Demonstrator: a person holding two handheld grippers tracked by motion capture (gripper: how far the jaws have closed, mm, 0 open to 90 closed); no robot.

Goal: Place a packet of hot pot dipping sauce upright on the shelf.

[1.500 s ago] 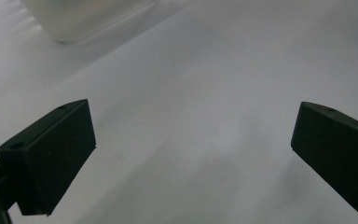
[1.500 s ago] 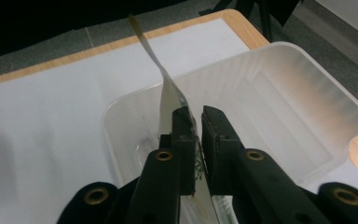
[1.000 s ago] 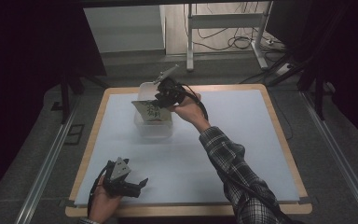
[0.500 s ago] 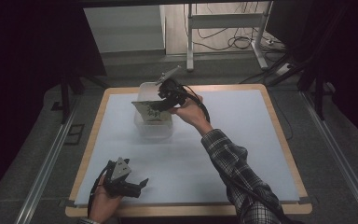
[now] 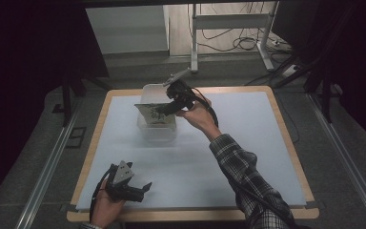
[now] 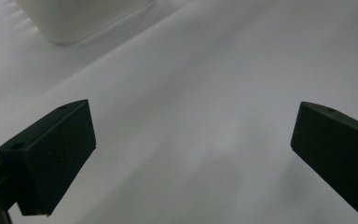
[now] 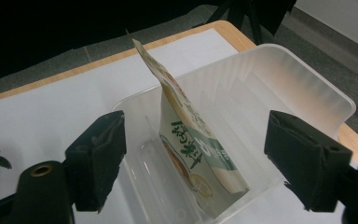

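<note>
From the high view, the right gripper (image 5: 164, 109) hangs over a clear plastic tub (image 5: 148, 93) near the far edge of the white table (image 5: 248, 143). A flat printed packet (image 5: 153, 114) stands in the tub, its upper edge above the rim. The left gripper (image 5: 143, 188) rests low near the table's front left corner, held by a hand (image 5: 106, 207), well apart from the tub.

The left gripper view adds what the high one cannot settle: its two black jaws stand wide apart with bare white table between them, and a corner of the tub (image 6: 81, 18) sits far off at the top.

The right gripper view gives the closest look. The jaws have just been opening and now stand wide on either side of the packet (image 7: 193, 149) without touching it. The packet stands on its lower edge inside the tub (image 7: 303, 88), leaning, long axis running from the tub's floor up to a pointed top corner above the rim, with green lettering on the visible face.
</note>
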